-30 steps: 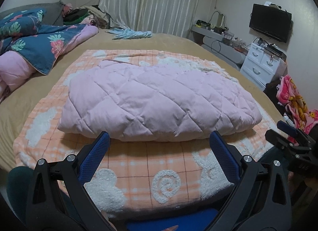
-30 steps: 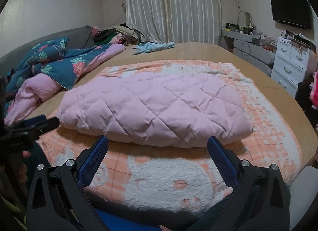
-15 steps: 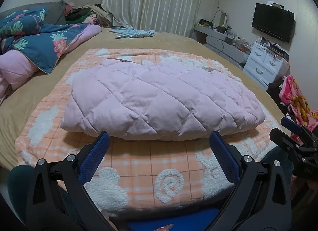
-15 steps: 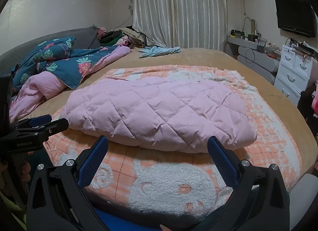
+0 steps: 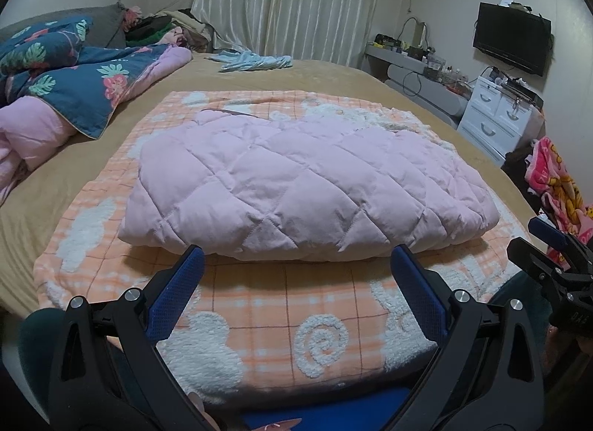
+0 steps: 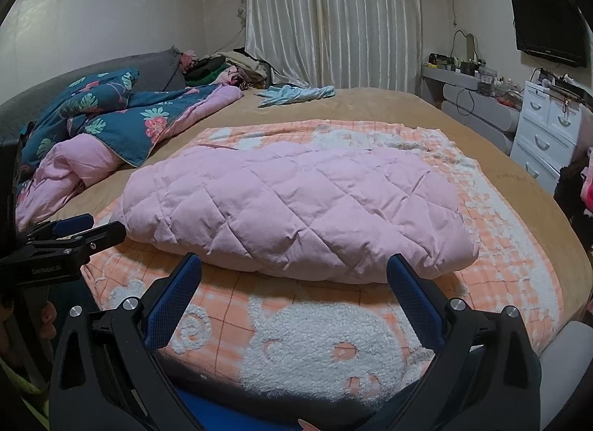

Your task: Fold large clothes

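Jacket (image 5: 296, 186), pink, diamond-quilted, puffy, folded into a slab just ahead of both jaw pairs on a nubby orange plaid blanket (image 5: 259, 312). Left gripper (image 5: 296, 264) and right gripper (image 6: 294, 271) spread wide, empty. Only left view shows the yellow-pink towel (image 5: 559, 186) right of its jaws.

Both grippers, left (image 5: 296, 264) and right (image 6: 294, 269), are showing black frames with blue textured fingers (image 5: 174, 297) and silver screws (image 6: 130, 303); white lettering (image 6: 46, 270) is marking the left one's side.
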The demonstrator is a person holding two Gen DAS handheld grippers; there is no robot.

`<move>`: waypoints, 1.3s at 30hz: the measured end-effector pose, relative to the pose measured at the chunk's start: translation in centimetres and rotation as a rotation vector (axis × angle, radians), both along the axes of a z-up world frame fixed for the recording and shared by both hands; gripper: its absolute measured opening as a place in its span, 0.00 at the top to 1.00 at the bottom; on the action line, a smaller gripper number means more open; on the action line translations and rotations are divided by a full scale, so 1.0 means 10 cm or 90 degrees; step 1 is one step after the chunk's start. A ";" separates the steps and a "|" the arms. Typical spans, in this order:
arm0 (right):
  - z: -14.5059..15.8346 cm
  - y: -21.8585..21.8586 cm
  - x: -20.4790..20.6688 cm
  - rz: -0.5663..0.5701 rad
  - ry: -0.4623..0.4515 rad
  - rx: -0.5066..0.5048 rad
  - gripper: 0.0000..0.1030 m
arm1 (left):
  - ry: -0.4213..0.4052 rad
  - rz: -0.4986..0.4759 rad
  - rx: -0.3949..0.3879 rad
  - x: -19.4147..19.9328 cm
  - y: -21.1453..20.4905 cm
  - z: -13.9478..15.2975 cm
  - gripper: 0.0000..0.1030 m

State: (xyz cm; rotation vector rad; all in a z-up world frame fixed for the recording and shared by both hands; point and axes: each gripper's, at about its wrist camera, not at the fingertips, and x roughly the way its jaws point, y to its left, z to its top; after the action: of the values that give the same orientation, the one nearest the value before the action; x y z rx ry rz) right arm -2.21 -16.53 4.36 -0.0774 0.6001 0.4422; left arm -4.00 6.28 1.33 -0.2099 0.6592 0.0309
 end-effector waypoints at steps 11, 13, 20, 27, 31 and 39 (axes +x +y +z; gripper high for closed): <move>0.00 -0.01 0.00 -0.001 0.000 0.000 0.04 | 0.001 0.003 0.004 0.01 0.00 0.01 0.09; 0.00 -0.01 0.00 0.000 0.001 0.001 0.04 | 0.002 0.002 0.005 0.01 0.00 0.01 0.09; -0.01 -0.01 0.00 0.000 0.001 -0.001 0.04 | 0.002 0.002 0.006 0.01 -0.02 0.02 0.09; -0.01 -0.01 0.00 -0.001 0.001 -0.001 0.04 | 0.001 0.002 0.007 0.01 -0.01 0.02 0.09; 0.00 -0.01 0.00 0.000 0.001 -0.001 0.04 | 0.004 0.003 0.013 0.01 -0.02 0.04 0.09; 0.00 -0.01 0.00 -0.001 0.001 0.000 0.04 | -0.002 0.002 0.016 0.00 -0.04 0.06 0.09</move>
State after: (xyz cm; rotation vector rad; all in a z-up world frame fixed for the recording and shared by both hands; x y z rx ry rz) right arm -2.21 -16.65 4.34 -0.0772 0.6012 0.4412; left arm -3.98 5.92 1.93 -0.1877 0.6544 0.0423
